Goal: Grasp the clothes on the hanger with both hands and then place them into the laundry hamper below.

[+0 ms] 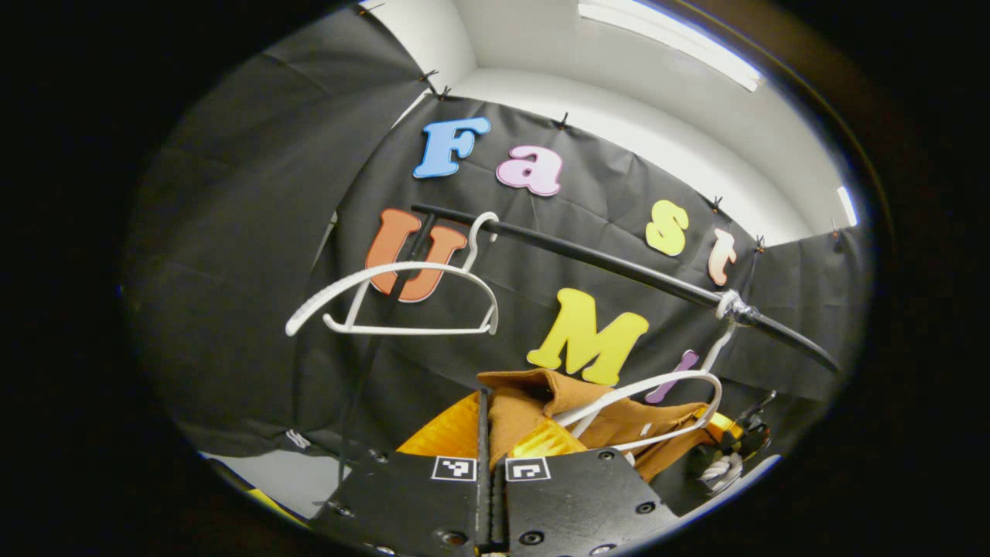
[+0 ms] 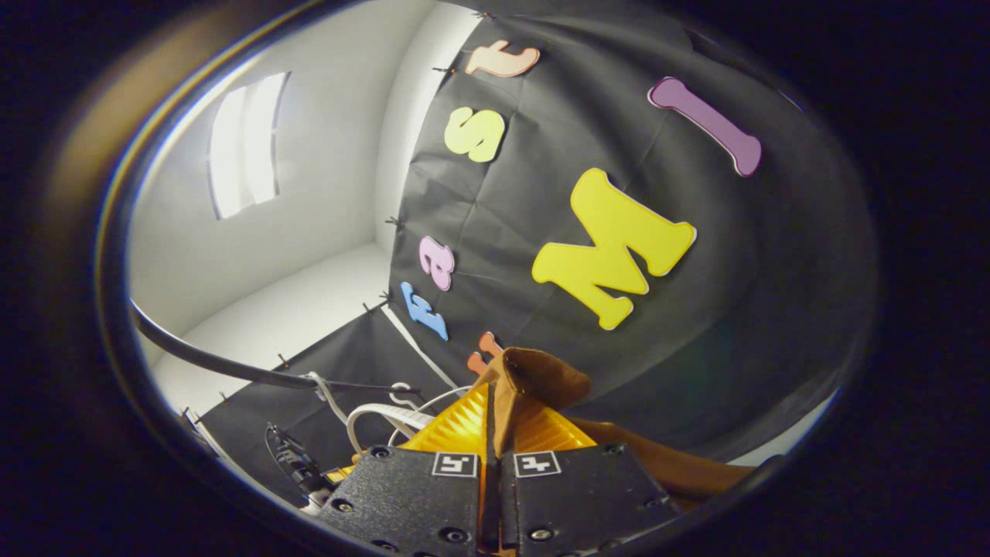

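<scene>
Left gripper view: the left gripper [image 1: 487,456] has its jaws closed narrow on a fold of the brown garment [image 1: 534,406]. The cloth bunches just below the black rail [image 1: 619,267]. One white hanger [image 1: 394,298] hangs bare from the rail; a second white hanger [image 1: 657,402] lies against the garment, and whether it is free of the cloth cannot be told.

Right gripper view: the right gripper [image 2: 491,456] has its jaws pinched on a brown peak of the garment [image 2: 534,379], below the rail [image 2: 232,367].

Judgement: both grasps appear made. Clearing the hanger and lowering the garment into the hamper remain.
</scene>
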A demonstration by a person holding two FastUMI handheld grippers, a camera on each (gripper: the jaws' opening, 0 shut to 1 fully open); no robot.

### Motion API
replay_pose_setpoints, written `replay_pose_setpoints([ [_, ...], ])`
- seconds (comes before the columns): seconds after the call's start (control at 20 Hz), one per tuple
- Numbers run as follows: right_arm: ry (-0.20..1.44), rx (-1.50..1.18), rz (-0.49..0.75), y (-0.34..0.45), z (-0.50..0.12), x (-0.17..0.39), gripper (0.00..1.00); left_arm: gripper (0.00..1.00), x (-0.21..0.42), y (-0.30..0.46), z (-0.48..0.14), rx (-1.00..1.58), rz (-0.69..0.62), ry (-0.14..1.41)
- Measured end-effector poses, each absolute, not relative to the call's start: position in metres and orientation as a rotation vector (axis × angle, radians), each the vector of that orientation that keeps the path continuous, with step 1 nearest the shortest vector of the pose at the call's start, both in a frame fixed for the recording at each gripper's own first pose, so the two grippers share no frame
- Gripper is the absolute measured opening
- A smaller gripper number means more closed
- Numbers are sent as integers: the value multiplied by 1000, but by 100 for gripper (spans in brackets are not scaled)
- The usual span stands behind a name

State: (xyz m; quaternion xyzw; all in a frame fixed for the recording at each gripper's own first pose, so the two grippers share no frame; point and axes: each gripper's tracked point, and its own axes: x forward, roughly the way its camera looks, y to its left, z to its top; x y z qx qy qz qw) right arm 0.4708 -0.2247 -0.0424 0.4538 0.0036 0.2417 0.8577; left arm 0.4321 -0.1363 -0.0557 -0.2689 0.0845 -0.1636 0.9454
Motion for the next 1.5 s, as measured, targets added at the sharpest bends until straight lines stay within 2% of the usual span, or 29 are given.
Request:
replay_pose_setpoints([
  [0.1,11,934,505,-226,-42,476,4,5,436,-135,-51,-546,-356,189],
  [0.15,7,924,502,-226,-39,479,4,0,437,-133,-50,-521,-359,193],
  [0.3,-58,912,501,-230,-14,483,4,0,443,-131,-34,-454,-394,172],
  [0.35,-77,899,505,-232,-9,486,4,5,445,-134,-31,-441,-414,165],
  [0.4,-77,885,509,-230,-9,488,4,5,446,-134,-32,-433,-434,172],
  [0.45,-64,865,517,-227,-13,491,4,0,446,-134,-34,-433,-451,190],
  [0.5,-42,847,522,-225,-17,495,4,0,448,-134,-41,-439,-463,210],
  [0.55,-19,848,532,-222,-21,501,4,5,451,-135,-46,-447,-469,231],
  [0.65,39,863,524,-219,-36,511,4,5,450,-137,-66,-448,-478,283],
  [0.7,63,877,508,-219,-45,516,4,0,449,-137,-72,-450,-482,298],
  [0.75,75,902,511,-218,-49,518,4,0,450,-137,-76,-465,-482,298],
  [0.8,81,930,516,-217,-52,518,4,5,450,-137,-76,-491,-483,294],
  [0.85,91,935,516,-215,-60,518,4,5,449,-137,-78,-516,-483,290],
  [0.9,126,930,520,-211,-73,514,4,0,447,-137,-85,-528,-477,303],
  [0.95,154,935,515,-209,-85,509,4,5,445,-131,-93,-531,-466,320],
  [1.0,165,942,508,-211,-91,502,4,5,441,-128,-102,-539,-456,334],
  [1.05,168,939,500,-210,-96,497,4,0,437,-125,-112,-539,-439,346],
  [1.3,234,888,459,-200,-132,471,4,0,414,-125,-143,-499,-358,382],
  [1.5,256,886,456,-186,-139,447,4,0,397,-143,-141,-456,-334,374],
])
